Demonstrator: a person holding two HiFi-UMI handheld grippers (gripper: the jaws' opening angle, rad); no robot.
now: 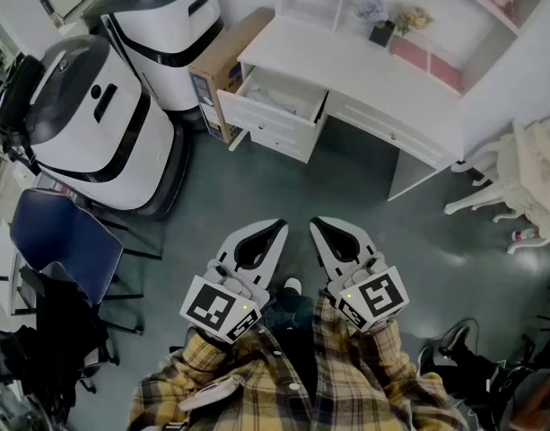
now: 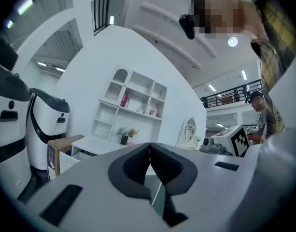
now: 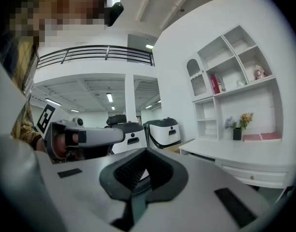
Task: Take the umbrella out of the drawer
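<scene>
Inside open drawer (image 1: 267, 131), pale umbrella (image 1: 273, 101), long axis seemingly along drawer front

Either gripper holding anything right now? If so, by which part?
Nothing held: left gripper and right gripper are both shut and empty, away from the open drawer.

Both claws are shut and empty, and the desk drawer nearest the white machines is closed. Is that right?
No: that drawer is pulled open, as the head view shows. The left claw and the right claw are shut and empty, as you say.
</scene>
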